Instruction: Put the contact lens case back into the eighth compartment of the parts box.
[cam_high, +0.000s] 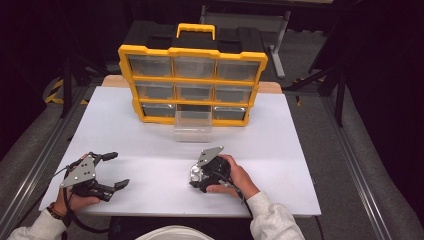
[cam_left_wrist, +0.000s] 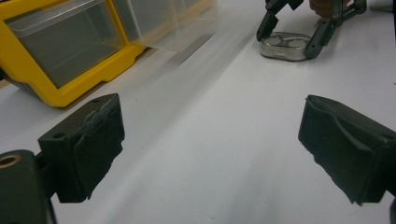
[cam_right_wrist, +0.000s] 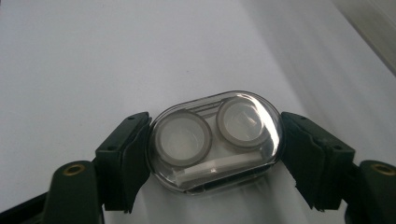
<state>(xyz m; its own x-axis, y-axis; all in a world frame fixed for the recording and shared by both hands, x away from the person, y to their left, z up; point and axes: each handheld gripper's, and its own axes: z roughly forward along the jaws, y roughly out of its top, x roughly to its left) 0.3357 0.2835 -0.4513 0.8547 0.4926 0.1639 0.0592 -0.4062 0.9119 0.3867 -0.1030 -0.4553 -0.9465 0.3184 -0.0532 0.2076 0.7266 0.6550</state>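
Clear plastic, oval and shallow, the contact-lens case (cam_right_wrist: 215, 142) sits between the jaws of the right gripper (cam_right_wrist: 215, 154), one rounded end against each black pad, low over the white table (cam_high: 280, 150). The jaws look closed on it — both pads meet its rim with no gap to be seen. Two round wells and a thin white strip show through its lid.

It should be light, stiff and slick; a hard squeeze could crack the shell or pop it out sideways, so the long ends, where the pads now bear, seem the best hold.

Ahead of that gripper stands a yellow drawer organiser (cam_high: 192, 52) with one clear drawer (cam_high: 192, 125) pulled out. The left gripper (cam_left_wrist: 210, 149) is wide open, holding nothing, well off to the case's side.
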